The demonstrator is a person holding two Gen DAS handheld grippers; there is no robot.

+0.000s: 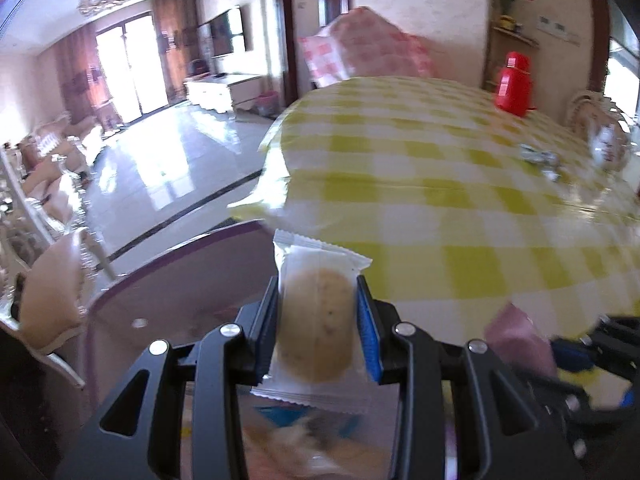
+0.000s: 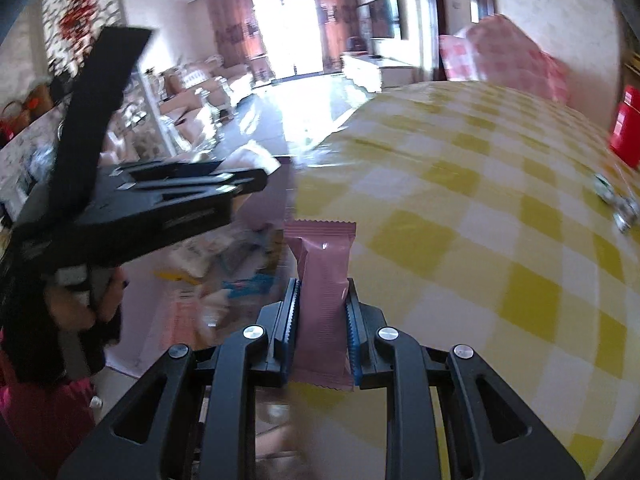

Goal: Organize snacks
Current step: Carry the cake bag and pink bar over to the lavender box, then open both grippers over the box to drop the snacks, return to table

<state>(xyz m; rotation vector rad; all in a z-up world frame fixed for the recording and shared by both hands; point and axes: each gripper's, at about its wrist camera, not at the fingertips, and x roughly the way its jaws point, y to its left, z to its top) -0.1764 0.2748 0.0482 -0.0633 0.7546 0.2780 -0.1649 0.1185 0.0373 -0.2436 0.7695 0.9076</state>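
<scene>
The left gripper (image 1: 318, 330) clamps its blue-padded jaws on a clear-wrapped biscuit (image 1: 316, 328), pads pressed against both long sides, the packet standing upright with its crimped top edge above the fingers. The right gripper (image 2: 322, 334) is closed tight on a slim pink wrapped bar (image 2: 323, 300), likewise upright between the pads. In the left wrist view the pink bar (image 1: 520, 340) and right gripper show blurred at the lower right. In the right wrist view the left gripper (image 2: 168, 192) shows side-on at the left. Under both lies a purple-rimmed clear container (image 1: 172, 280) with blurred snack packets (image 2: 236, 284) inside, set at the near edge of a table in a yellow-and-white check cloth (image 1: 460, 208). Farther across the cloth sit a silver-wrapped sweet (image 1: 538, 158) and a red flask (image 1: 514, 84). A pink checked cushion (image 1: 360, 44) rises past the far edge.
</scene>
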